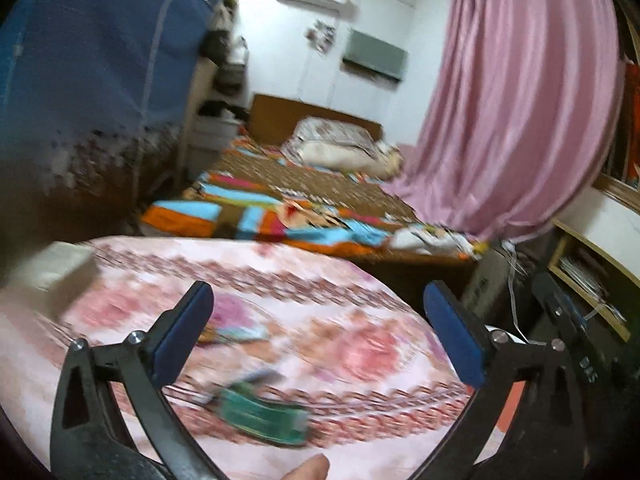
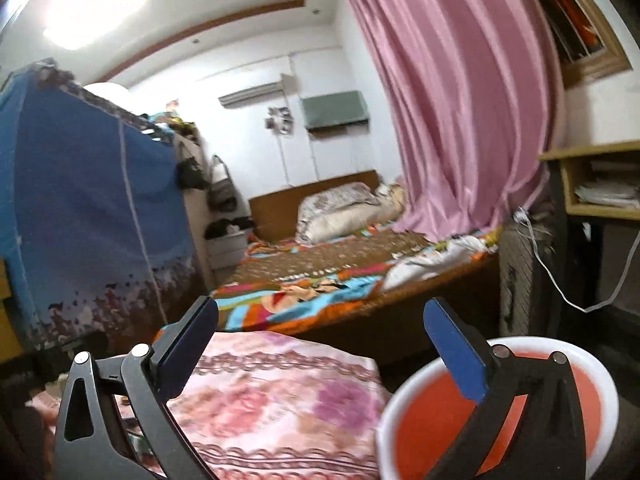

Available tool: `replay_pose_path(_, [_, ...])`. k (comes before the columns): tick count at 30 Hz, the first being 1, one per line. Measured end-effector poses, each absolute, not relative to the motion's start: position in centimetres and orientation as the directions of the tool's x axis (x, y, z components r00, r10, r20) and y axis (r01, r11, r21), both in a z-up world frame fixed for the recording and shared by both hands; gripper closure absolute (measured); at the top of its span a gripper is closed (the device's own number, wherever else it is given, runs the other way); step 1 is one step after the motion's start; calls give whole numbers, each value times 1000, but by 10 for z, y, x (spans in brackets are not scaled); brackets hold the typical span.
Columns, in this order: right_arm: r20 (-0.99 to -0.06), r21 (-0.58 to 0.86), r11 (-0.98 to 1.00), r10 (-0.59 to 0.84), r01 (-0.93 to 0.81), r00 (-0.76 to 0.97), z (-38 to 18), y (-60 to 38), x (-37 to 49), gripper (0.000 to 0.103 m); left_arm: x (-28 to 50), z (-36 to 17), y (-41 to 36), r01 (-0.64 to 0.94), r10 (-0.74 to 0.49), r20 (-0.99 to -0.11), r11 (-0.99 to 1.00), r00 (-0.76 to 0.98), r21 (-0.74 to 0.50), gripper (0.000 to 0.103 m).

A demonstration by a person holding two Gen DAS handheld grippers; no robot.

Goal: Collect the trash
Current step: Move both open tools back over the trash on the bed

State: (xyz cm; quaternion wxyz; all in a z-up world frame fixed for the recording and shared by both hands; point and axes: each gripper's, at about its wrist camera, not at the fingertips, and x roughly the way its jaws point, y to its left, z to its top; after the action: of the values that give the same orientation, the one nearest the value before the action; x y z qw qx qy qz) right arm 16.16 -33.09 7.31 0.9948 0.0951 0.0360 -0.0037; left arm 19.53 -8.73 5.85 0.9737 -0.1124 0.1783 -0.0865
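Left tool spread wide, nothing between the blue pads, hovering over a worktop draped in a pink floral cloth. On that cloth, low between the fingers: a green wrapper, blurred, lying flat near the front edge. Further back, partly behind the left finger, a second scrap of teal and pink trash, too smeared to identify. At the cloth's left edge, a pale box, closed as far as can be told, contents not visible. A fingertip poking in at the bottom margin.

Right tool likewise spread apart and gripping nothing, raised over the right corner of the same floral worktop. Just beside that corner, low at right: a round bin with a white rim and an orange-red liner or interior, seen from above behind the right finger; visible part of the inside plain orange, no trash discernible in it, bottom hidden by the finger.

Beyond: a bed with a bright striped blanket, pillows at its head, a pink curtain falling onto its far side, a blue fabric wardrobe at left.
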Motion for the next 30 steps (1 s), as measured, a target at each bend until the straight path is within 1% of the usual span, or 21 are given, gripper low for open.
replay_pose_path(4, [-35,163,986,44,-38,998,74,-307,162,0,191,59,-57,70,-137,-287,970,948,-234,11])
replay_pose_path(8, [12,121,989,83,-84,996,76,-290,159,0,182,57,-33,22,-61,-213,983,975,-181,11])
replay_pose_path(13, [61,86,988,122,-127,991,78,-271,155,0,171,54,-16,-9,-7,-130,992,992,-128,11])
replay_pose_path(17, [76,61,987,147,-151,986,76,-259,156,0,170,52,-7,-20,11,-92,995,996,-97,11])
replay_pose_path(21, [70,24,986,165,-167,984,74,-245,158,0,172,52,2,-34,27,-88,996,996,-78,11])
replay_pose_path(23, [61,5,984,176,-176,983,74,-239,160,0,176,50,7,-37,29,-104,996,994,-79,11])
replay_pose_path(25, [48,-10,983,182,-181,982,72,-235,163,0,182,49,10,-34,23,-132,996,991,-83,11])
replay_pose_path(28, [32,-23,983,184,-183,982,71,-231,165,0,195,44,16,-31,13,-202,995,979,-90,11])
replay_pose_path(30, [25,-30,983,181,-180,983,70,-229,166,0,202,40,22,-26,-3,-242,993,970,-117,11])
